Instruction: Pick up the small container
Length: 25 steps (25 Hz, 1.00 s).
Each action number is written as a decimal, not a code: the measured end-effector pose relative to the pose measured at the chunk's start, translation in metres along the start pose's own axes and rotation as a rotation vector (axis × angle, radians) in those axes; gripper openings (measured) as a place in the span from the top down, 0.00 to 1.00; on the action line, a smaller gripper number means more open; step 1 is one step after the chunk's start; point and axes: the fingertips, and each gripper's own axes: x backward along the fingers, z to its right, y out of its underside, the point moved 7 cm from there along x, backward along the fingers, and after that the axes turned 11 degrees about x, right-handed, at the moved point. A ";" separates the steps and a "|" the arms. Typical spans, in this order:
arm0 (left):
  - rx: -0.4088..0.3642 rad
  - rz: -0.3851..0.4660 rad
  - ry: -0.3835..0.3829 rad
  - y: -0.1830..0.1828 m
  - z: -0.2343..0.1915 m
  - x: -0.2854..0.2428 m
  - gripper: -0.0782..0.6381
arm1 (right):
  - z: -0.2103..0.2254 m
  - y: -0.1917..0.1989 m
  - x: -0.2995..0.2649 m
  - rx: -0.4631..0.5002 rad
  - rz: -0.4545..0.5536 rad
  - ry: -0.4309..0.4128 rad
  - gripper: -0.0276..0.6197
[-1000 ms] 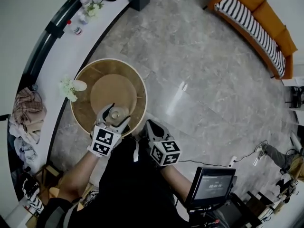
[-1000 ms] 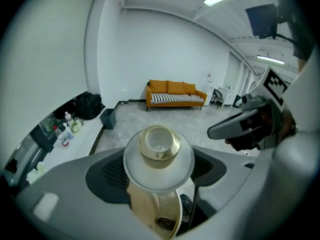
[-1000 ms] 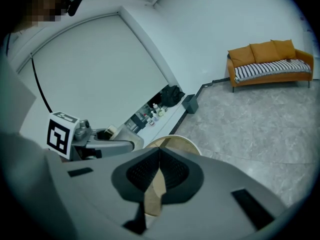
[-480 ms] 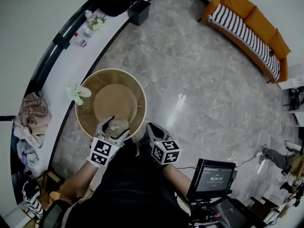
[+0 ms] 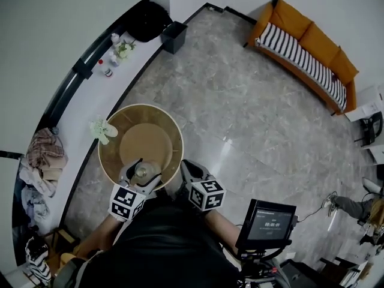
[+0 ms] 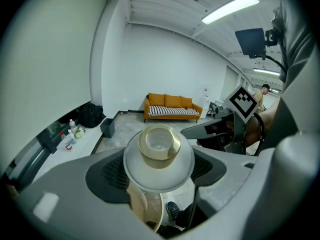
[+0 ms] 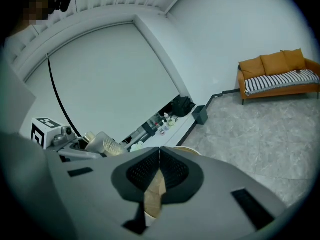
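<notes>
Over the near edge of the round wooden table (image 5: 113, 138), your left gripper (image 5: 142, 171) has its jaws clamped on the small container (image 6: 159, 146), a clear jar with a gold lid. Your right gripper (image 7: 159, 156) sits beside it, jaws pressed together on nothing.

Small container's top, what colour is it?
Gold top on a frosted white small container, clearest in the left gripper view.
</notes>
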 end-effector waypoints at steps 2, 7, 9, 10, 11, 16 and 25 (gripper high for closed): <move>0.000 0.007 0.000 -0.001 -0.001 0.008 0.43 | -0.004 -0.005 0.004 0.007 0.015 0.003 0.95; 0.015 0.021 -0.004 -0.006 -0.016 0.017 0.43 | -0.008 -0.012 0.003 0.016 0.030 0.003 0.95; 0.020 0.027 -0.008 -0.007 -0.020 0.018 0.43 | -0.006 -0.014 0.002 0.012 0.040 0.008 0.95; 0.021 0.031 -0.010 -0.007 -0.021 0.018 0.43 | -0.005 -0.016 0.002 0.015 0.045 0.012 0.95; 0.024 0.035 -0.012 -0.007 -0.021 0.019 0.43 | -0.004 -0.018 0.003 0.021 0.049 0.016 0.95; 0.070 0.060 -0.027 -0.008 -0.018 0.019 0.43 | -0.007 -0.022 0.008 0.047 0.061 0.006 0.95; 0.084 0.051 -0.018 -0.007 -0.020 0.012 0.43 | -0.014 -0.016 0.002 0.094 0.034 0.000 0.95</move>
